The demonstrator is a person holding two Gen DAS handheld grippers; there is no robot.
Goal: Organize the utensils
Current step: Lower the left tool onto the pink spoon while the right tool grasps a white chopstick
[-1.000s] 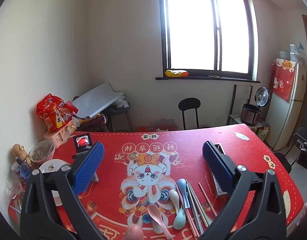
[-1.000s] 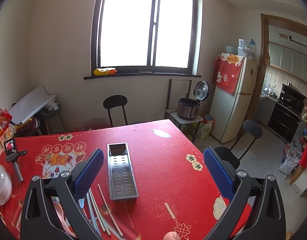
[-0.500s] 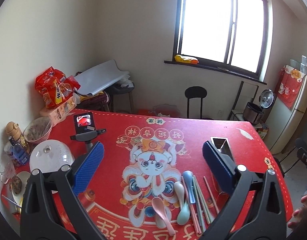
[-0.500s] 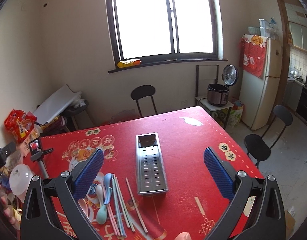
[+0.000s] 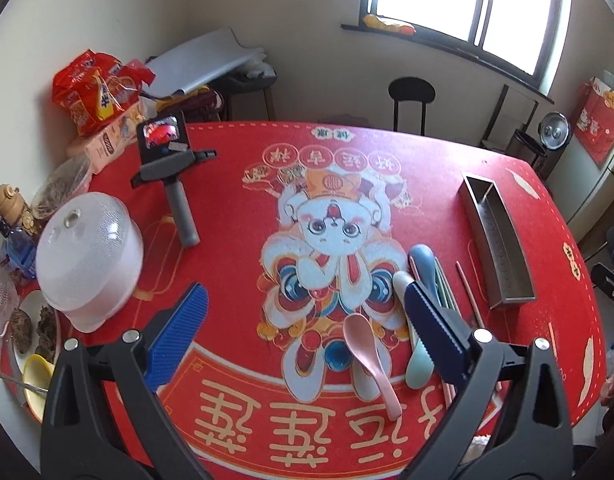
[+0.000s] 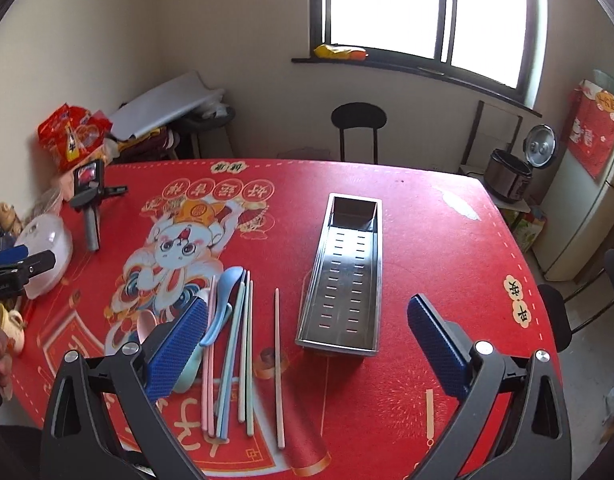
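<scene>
On the red printed tablecloth, going left to right in the right wrist view: at about 9 o'clock a white domed cover stands by the table's edge, with a phone on a grey handle just beyond it toward 10 o'clock. The left gripper hangs above the cloth with its blue pads spread wide and nothing between them; a pink spoon lies on the cloth at 6 o'clock in its view. Next, at 7 o'clock in the right view, a loose bunch of utensils lies together: a blue spoon over pale chopsticks, all running roughly 12 to 6. One pink chopstick lies apart, just right of the bunch. Right of that, near centre, the perforated steel tray sits lengthwise 12 to 6, holding nothing visible. The right gripper is held over the tray's near end, jaws wide apart and gripping nothing
</scene>
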